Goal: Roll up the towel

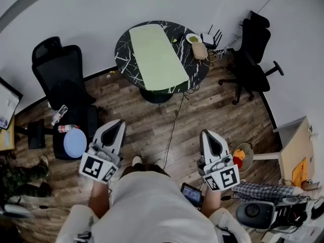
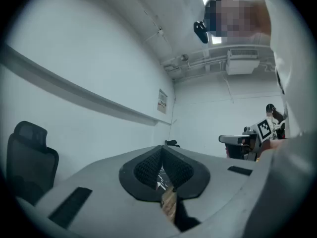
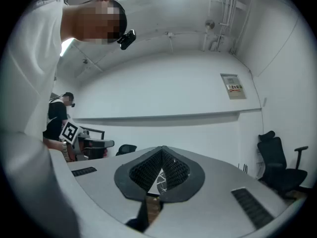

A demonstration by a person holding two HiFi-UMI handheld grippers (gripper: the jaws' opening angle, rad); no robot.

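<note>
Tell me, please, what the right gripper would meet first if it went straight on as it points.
Probably the round marble table bearing the green towel. The floor ahead of the right gripper looks free. Whether it would strike the edge or pass over is unclear.

The left gripper [image 1: 116, 125] and right gripper [image 1: 210, 135] are held level and well apart, each with empty jaws pressed together tip to tip; the forearms [image 1: 98, 200] behind seem bent close to the torso [image 1: 152, 206].

Cloth, stone look, wood
Matt cloth towel [image 1: 158, 57] on white-veined black table [image 1: 123, 54] at twelve o'clock; wood-grain plank floor [image 1: 152, 125]
</note>
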